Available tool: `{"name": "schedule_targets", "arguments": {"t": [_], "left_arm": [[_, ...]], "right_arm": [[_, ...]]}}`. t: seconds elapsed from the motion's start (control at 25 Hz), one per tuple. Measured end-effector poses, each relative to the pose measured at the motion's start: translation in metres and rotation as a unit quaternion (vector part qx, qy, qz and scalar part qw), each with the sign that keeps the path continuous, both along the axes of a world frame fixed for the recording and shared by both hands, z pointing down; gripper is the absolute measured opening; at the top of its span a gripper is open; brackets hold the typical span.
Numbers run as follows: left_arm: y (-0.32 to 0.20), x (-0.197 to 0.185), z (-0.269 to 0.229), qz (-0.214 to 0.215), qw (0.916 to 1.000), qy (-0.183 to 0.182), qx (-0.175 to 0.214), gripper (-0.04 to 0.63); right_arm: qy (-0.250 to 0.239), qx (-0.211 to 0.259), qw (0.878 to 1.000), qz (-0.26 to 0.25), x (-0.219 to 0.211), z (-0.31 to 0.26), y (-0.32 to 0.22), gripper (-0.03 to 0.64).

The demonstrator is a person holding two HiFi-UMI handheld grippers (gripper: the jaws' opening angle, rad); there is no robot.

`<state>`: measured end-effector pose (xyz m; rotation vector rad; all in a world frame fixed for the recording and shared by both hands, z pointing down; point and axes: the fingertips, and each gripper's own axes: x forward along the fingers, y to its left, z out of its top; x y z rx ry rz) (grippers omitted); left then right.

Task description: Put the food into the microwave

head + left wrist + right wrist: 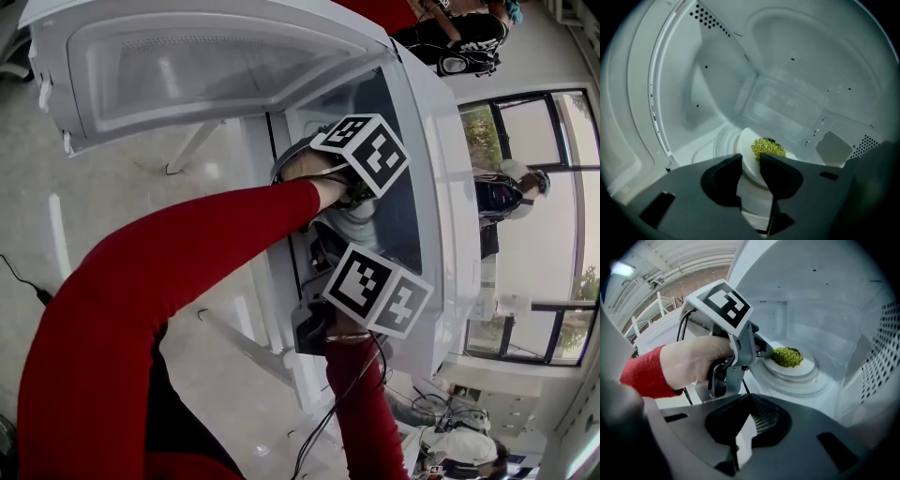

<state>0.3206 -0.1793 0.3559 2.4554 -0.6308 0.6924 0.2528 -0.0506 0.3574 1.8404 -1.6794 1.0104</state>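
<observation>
A white plate point(746, 146) with a heap of green food point(768, 148) rests on the glass turntable point(806, 386) inside the white microwave point(441, 187). My left gripper point(751, 157) reaches into the cavity. Its jaws stand open astride the plate's near rim, with a gap showing on both sides. The right gripper view shows the same left gripper point(765, 350) at the edge of the plate point(800, 370), beside the food point(787, 356). My right gripper point(750, 396) hangs back at the cavity mouth, its tips together with nothing between them. The head view shows only both marker cubes point(366, 150).
The microwave door point(187, 66) stands swung wide to the left. Cavity walls close in around the left gripper on all sides. Red sleeves point(169, 281) fill the lower head view. A person point(506, 197) stands at the windows on the right. Cables trail on the floor point(28, 286).
</observation>
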Motion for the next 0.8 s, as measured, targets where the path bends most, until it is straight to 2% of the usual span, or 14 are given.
{"name": "schedule_targets", "arguments": {"t": [0.2, 0.44, 0.6, 0.8], "left_arm": [[0.0002, 0.0006, -0.0002, 0.001, 0.9997, -0.006, 0.025, 0.132], [0.0012, 0.0012, -0.0003, 0.011, 0.9963, -0.023, 0.082, 0.140], [0.0009, 0.0003, -0.0004, 0.009, 0.9942, -0.024, 0.105, 0.141], [-0.0052, -0.0053, -0.0072, 0.014, 0.9869, -0.027, 0.159, 0.137]], "right_arm": [[-0.002, -0.001, 1.000, -0.001, 0.0001, 0.0006, -0.0003, 0.014], [-0.004, -0.001, 1.000, 0.000, -0.0008, 0.0013, -0.0008, 0.014], [-0.005, -0.001, 1.000, 0.003, -0.0005, 0.0023, 0.0003, 0.014], [-0.005, 0.002, 1.000, 0.004, -0.0002, 0.0022, 0.0024, 0.014]]}}
